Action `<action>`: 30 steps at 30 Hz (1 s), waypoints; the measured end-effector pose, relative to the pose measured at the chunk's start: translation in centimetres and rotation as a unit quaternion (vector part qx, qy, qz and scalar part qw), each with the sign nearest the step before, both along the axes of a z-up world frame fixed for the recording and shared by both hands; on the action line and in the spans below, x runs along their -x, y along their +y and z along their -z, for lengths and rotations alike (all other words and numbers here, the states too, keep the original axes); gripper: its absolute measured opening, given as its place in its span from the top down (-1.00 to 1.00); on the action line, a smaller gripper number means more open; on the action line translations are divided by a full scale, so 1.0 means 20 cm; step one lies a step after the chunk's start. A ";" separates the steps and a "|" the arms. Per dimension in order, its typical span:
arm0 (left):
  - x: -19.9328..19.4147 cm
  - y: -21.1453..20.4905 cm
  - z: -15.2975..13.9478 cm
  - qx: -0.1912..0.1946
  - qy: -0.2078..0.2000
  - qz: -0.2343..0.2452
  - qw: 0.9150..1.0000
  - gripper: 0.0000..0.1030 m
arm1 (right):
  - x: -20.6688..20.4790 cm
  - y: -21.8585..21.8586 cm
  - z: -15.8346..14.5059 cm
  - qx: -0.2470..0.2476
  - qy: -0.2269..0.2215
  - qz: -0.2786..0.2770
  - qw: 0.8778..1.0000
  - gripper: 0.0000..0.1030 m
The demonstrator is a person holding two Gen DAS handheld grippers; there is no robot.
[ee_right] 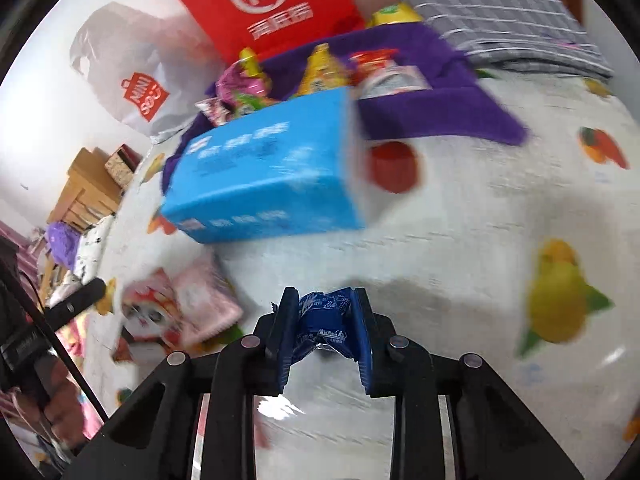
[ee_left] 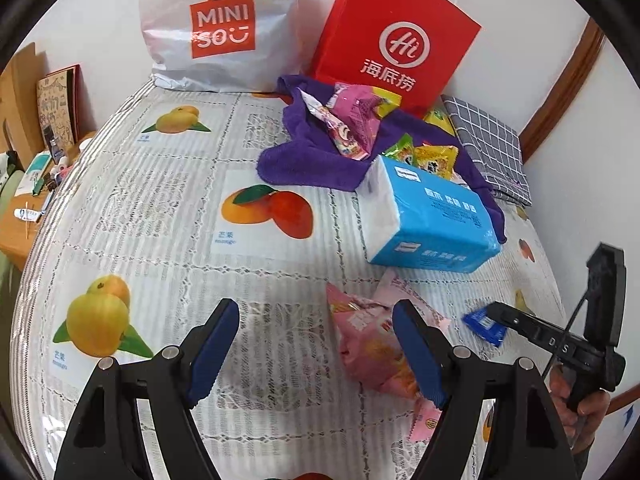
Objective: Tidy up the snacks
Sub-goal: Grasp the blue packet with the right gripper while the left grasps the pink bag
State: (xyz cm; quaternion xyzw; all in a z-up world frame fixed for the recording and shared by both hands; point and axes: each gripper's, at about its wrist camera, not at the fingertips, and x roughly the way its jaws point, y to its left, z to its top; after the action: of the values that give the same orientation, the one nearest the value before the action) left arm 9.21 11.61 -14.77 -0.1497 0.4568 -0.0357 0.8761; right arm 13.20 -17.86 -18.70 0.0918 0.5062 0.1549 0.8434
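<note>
A small blue snack packet [ee_right: 325, 322] is clamped between the blue pads of the right gripper [ee_right: 325, 336], its wrapper crumpled by the squeeze; it is held low over the fruit-printed tablecloth [ee_left: 160, 216] at the near right of the table. In the left wrist view the same packet is seen at the tip of the right gripper's finger. The left gripper [ee_left: 320, 354] is held with its jaws standing wide apart and nothing between the pads; a pink snack bag [ee_left: 366, 344] is seen lying just beyond and partly behind its right finger. A blue tissue pack [ee_left: 430, 220] is noted farther back, resting partly on a purple towel [ee_left: 308, 156]. Assorted snack packets [ee_left: 352, 124] are piled on that towel. At the far edge, a white MINISO bag [ee_left: 220, 24] is placed left and a red paper bag [ee_left: 394, 36] right. A grey checked cloth [ee_left: 490, 148] is folded at the far right.
</note>
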 end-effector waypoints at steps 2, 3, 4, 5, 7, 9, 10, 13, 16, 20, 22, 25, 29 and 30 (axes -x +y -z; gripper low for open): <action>-0.01 -0.03 0.00 0.002 0.001 0.004 1.000 -0.51 | 0.04 -0.06 0.00 0.016 -0.015 -0.004 1.000 0.29; -0.01 -0.04 0.00 0.004 0.001 0.006 1.000 -0.51 | 0.05 -0.07 0.00 0.020 -0.018 -0.011 1.000 0.23; -0.01 -0.05 0.00 0.004 0.002 0.010 1.000 -0.51 | 0.06 -0.09 0.00 0.022 -0.018 -0.019 0.999 0.18; -0.01 -0.07 -0.01 0.003 0.001 0.013 1.000 -0.51 | 0.09 -0.10 0.00 0.023 -0.021 -0.027 0.999 0.03; -0.01 -0.09 -0.01 -0.004 0.000 0.018 1.000 -0.51 | 0.12 -0.11 -0.02 0.019 -0.031 -0.033 0.999 -0.14; -0.01 -0.11 -0.02 -0.007 -0.001 0.019 1.000 -0.51 | 0.14 -0.09 -0.03 0.017 -0.042 -0.048 0.998 -0.28; -0.01 -0.12 -0.02 -0.007 -0.001 0.021 1.000 -0.51 | 0.14 -0.07 -0.04 0.021 -0.046 -0.054 0.997 -0.33; 0.00 -0.14 -0.03 -0.014 0.001 0.024 1.000 -0.51 | 0.13 0.02 -0.01 0.049 -0.052 -0.077 0.994 -0.39; 0.02 -0.16 -0.03 -0.025 0.002 0.025 0.999 -0.51 | 0.11 0.08 0.04 0.080 -0.040 -0.091 0.992 -0.39; 0.04 -0.15 -0.05 -0.035 0.001 0.022 0.999 -0.51 | 0.10 0.11 0.07 0.101 -0.054 -0.089 0.989 -0.33; 0.05 -0.15 -0.04 -0.037 0.002 0.022 0.999 -0.51 | 0.09 0.10 0.07 0.097 -0.059 -0.081 0.990 -0.22; 0.05 -0.16 -0.03 -0.040 0.007 0.023 0.999 -0.51 | 0.08 0.08 0.07 0.094 -0.065 -0.078 0.990 -0.06; 0.04 -0.19 -0.01 -0.041 0.012 0.029 0.999 -0.51 | 0.11 0.01 0.05 0.069 -0.062 -0.066 0.993 0.06; 0.04 -0.19 0.00 -0.041 0.013 0.031 0.999 -0.51 | 0.12 -0.01 0.04 0.057 -0.062 -0.062 0.995 0.06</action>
State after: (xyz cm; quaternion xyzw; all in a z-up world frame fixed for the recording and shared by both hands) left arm 8.42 7.72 -14.70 -0.0993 0.4739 -0.0423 0.8739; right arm 10.84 -17.99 -19.52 0.0028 0.4659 0.1831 0.8657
